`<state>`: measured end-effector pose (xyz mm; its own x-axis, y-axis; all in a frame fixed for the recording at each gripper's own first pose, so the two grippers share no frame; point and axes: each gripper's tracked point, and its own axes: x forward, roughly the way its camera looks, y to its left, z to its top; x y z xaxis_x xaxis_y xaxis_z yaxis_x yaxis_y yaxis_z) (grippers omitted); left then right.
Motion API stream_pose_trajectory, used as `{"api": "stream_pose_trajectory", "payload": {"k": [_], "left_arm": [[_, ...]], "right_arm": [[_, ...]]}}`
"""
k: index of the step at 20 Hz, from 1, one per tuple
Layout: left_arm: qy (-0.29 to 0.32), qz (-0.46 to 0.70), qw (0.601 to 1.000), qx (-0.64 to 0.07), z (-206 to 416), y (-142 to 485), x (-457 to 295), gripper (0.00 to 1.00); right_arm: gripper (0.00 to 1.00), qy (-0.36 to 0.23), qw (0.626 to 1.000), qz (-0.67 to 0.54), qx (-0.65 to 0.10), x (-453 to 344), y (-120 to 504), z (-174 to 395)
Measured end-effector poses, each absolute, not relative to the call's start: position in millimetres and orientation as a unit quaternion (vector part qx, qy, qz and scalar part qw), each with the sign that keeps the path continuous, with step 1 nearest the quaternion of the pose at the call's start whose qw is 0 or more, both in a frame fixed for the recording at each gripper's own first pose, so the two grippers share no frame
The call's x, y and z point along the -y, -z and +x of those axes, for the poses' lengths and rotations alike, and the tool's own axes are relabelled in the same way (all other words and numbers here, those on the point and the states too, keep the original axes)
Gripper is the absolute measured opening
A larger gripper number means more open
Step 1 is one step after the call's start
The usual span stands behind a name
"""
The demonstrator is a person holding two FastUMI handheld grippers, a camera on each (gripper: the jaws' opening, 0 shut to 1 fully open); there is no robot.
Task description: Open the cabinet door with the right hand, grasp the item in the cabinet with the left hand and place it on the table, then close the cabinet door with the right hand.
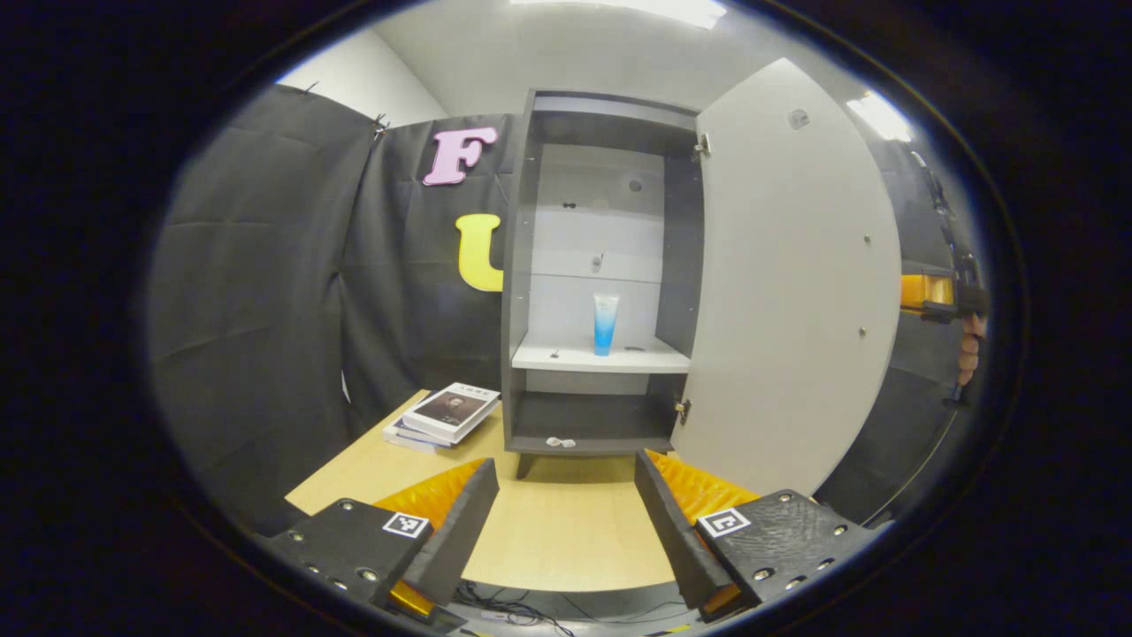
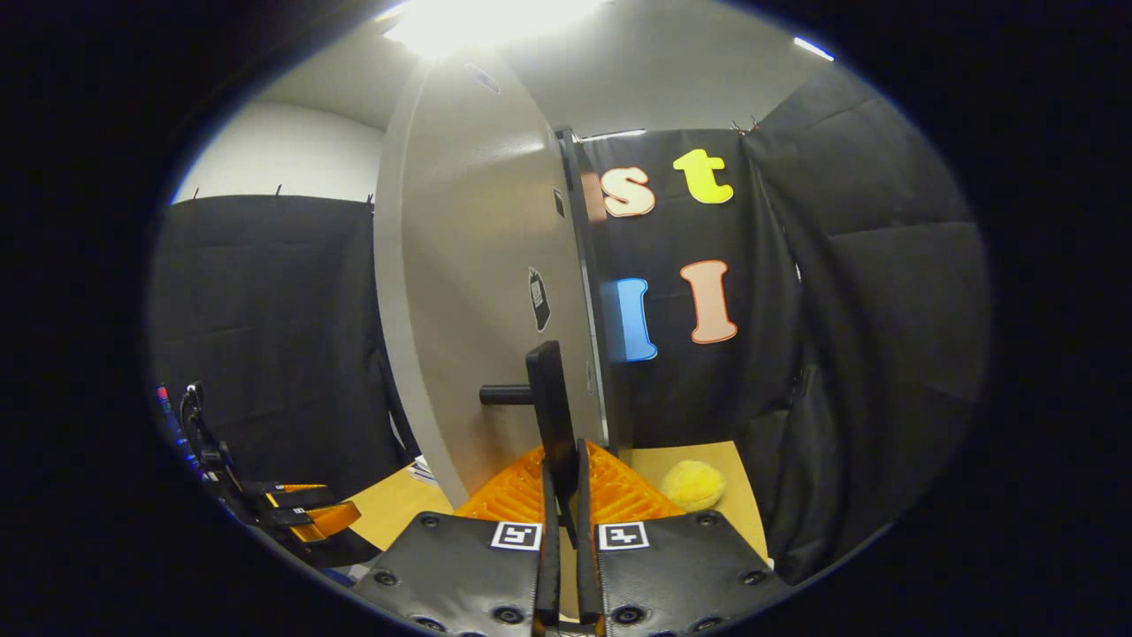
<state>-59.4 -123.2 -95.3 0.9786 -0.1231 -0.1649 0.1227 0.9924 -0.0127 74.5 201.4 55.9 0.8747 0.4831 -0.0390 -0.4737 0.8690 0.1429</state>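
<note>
Jaws first: the left gripper (image 1: 566, 522) is spread wide with nothing between its fingers, hanging over the table (image 1: 566, 531) in front of the cabinet (image 1: 522, 265); the right gripper (image 2: 564, 495) is pinched onto the door handle (image 2: 548, 398). So step one looks done, since the cabinet door (image 1: 796, 283) is swung out; the item, a blue-and-clear tube (image 1: 605, 324), stands upright on the middle shelf (image 1: 566, 358), untouched. Still left, I'd say: grab the tube, set it on the table, shut the door.

Hidden / unclear bits
Door (image 1: 796, 283) hides most of right gripper (image 1: 929, 296); shelf specks (image 1: 555, 355) too small to identify.
</note>
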Motion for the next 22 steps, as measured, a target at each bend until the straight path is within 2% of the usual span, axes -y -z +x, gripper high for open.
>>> {"api": "stream_pose_trajectory", "payload": {"k": [3,5,6,12,14,15,18,22], "left_arm": [[0.058,-0.004,0.995,-0.084,-53.8,93.7,110.6,0.93],[0.058,-0.010,0.994,-0.088,-46.8,94.3,101.1,0.93],[0.056,-0.012,0.994,-0.091,-43.0,96.1,95.6,0.93],[0.072,-0.026,0.992,-0.096,-9.6,90.7,71.7,0.93],[0.085,-0.023,0.992,-0.094,2.8,84.4,63.7,0.94],[0.092,-0.021,0.991,-0.090,8.7,80.9,61.2,0.93],[0.107,-0.018,0.991,-0.080,33.4,73.7,53.7,0.93],[0.134,-0.037,0.989,-0.054,77.4,51.5,72.1,0.93]], "right_arm": [[0.09,-0.231,0.972,0.035,-0.037,-185.7,-50.7,74.0],[0.05,-0.229,0.971,0.052,-0.041,-178.3,-50.1,65.3],[0.10,-0.231,0.970,0.064,-0.046,-175.9,-48.8,59.0],[0.09,-0.238,0.963,0.107,-0.064,-146.8,-45.6,12.1],[0.08,-0.215,0.969,0.109,-0.054,-131.9,-57.3,7.8],[0.00,-0.191,0.975,0.103,-0.041,-122.9,-65.0,10.2],[0.02,-0.114,0.989,0.094,-0.008,-92.5,-79.8,9.6],[0.00,-0.040,0.995,0.089,-0.012,-72.3,-78.8,9.7]]}}
